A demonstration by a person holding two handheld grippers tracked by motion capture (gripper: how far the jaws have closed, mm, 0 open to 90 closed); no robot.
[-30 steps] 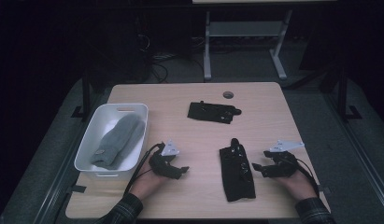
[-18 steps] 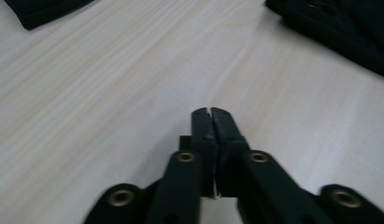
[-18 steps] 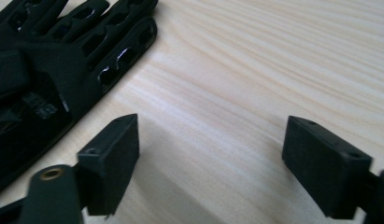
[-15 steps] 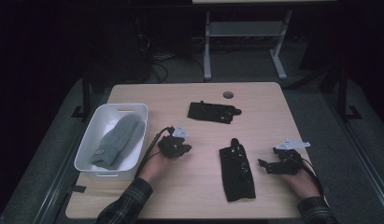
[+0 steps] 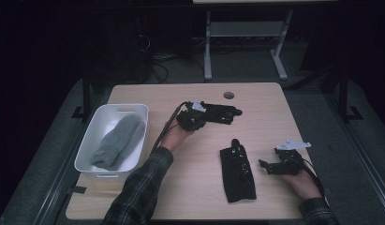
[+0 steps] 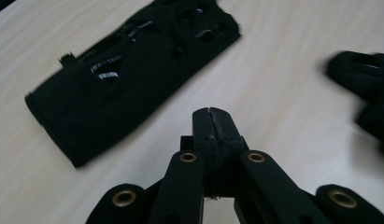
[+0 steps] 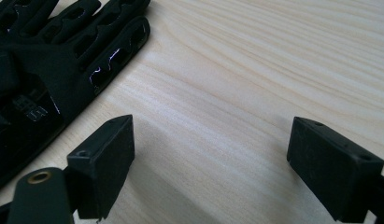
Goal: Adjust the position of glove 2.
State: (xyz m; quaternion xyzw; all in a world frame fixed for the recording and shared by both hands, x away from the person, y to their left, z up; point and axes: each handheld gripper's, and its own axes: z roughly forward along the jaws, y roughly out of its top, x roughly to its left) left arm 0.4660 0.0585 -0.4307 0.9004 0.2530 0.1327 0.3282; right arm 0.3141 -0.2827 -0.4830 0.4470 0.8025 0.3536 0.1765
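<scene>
Two black gloves lie on the wooden table (image 5: 190, 197). The far glove (image 5: 223, 112) (image 6: 129, 74) lies crosswise, and my left gripper (image 5: 196, 121) (image 6: 211, 123) hovers at its cuff end, shut with nothing between the jaws. In the left gripper view the glove lies just ahead and to the left. The near glove (image 5: 238, 171) (image 7: 45, 79) lies lengthwise with its fingers pointing away. To its right, close to the table, my right gripper (image 5: 270, 161) (image 7: 213, 154) stands open. Its jaws have just been opening, with bare wood between them.
A white bin (image 5: 89, 140) at the table's left holds a grey knitted piece (image 5: 117, 140). A round cable hole (image 5: 228, 95) sits near the far edge. A blurred dark shape (image 6: 367, 88) at the right of the left gripper view is too unclear to name.
My left hand has moved from the near side beside the bin, forward and right to the far glove, and its jaws have shut empty. The right gripper has stayed put, its jaws a little wider.
</scene>
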